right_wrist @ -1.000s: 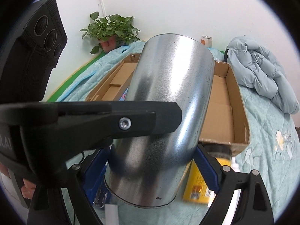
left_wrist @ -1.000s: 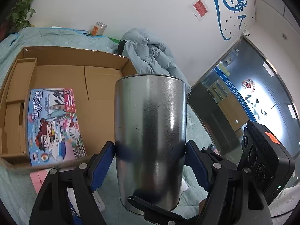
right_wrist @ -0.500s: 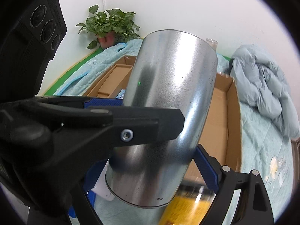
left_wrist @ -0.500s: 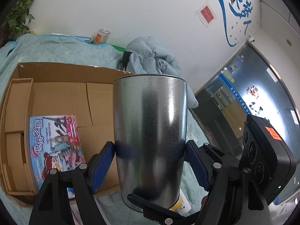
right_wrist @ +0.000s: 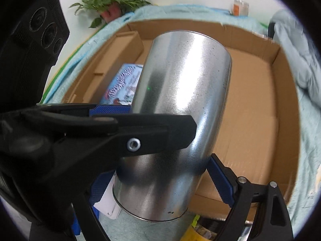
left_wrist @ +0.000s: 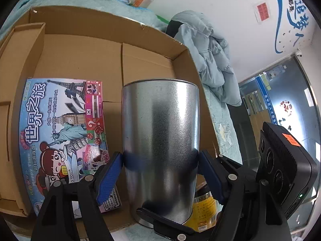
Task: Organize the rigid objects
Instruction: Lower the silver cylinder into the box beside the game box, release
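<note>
A shiny metal cup point(left_wrist: 160, 150) is held in the air by both grippers. My left gripper point(left_wrist: 160, 170) is shut on its lower part, blue pads on both sides. My right gripper point(right_wrist: 160, 180) is shut on the same metal cup point(right_wrist: 180, 104) near its base, with the left gripper's black finger point(right_wrist: 140, 138) crossing in front. The open cardboard box point(left_wrist: 84, 60) lies below and behind the cup; in the right wrist view the cardboard box point(right_wrist: 250, 110) fills the background. A colourful board-game box point(left_wrist: 60, 140) lies flat inside on the left.
A yellow-labelled jar point(left_wrist: 204, 210) stands outside the box's near edge under the cup. A light-blue jacket point(left_wrist: 210, 60) lies right of the box on the teal bedspread. A potted plant point(right_wrist: 112, 2) and a small jar point(right_wrist: 240, 7) stand by the far wall.
Both grippers have carried the cup forward and over the box's near edge; the box and game box now look larger and closer beneath it. The grip is unchanged.
</note>
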A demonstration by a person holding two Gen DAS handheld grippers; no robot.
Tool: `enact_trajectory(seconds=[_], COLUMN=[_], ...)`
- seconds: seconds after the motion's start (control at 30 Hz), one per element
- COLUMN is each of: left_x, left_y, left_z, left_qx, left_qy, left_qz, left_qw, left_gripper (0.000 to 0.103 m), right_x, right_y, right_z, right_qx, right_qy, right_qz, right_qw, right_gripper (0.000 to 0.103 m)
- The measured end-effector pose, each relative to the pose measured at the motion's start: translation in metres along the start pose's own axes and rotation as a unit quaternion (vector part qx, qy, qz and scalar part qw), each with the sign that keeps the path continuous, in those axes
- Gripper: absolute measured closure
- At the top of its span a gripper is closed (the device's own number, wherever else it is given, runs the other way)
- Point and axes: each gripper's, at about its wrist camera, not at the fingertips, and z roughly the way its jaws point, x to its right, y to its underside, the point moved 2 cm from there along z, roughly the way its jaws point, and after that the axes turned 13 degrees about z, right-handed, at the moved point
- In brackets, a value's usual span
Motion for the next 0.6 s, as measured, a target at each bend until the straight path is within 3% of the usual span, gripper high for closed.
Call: enact_trajectory(seconds=[0.3,0.47,0.6], left_x=[-0.016,-0.006,0.018], left_y=[0.003,0.008,0.021], left_z=[0.031,0.024,-0.010], left_qx=[-0.052,-0.040,0.019], left_qy=[-0.029,-0.046,-0.095], left_qz=[-0.023,0.007,0.053], left_qw=[0.9980,0.9981,0.9939], left_gripper=[0.032,0.033,0.031], right_x=[0.011,0.007,0.004], right_y=[0.000,0.013,0.028], right_z=[0.023,0.009,-0.027], right_qx=[-0.044,-0.015,0.055], right_qy=[-0.004,0.004,0.042], right_qz=[0.044,0.041,0.024], right_qw=[0.998,0.999,0.997], right_gripper=[0.013,0.012,0.012])
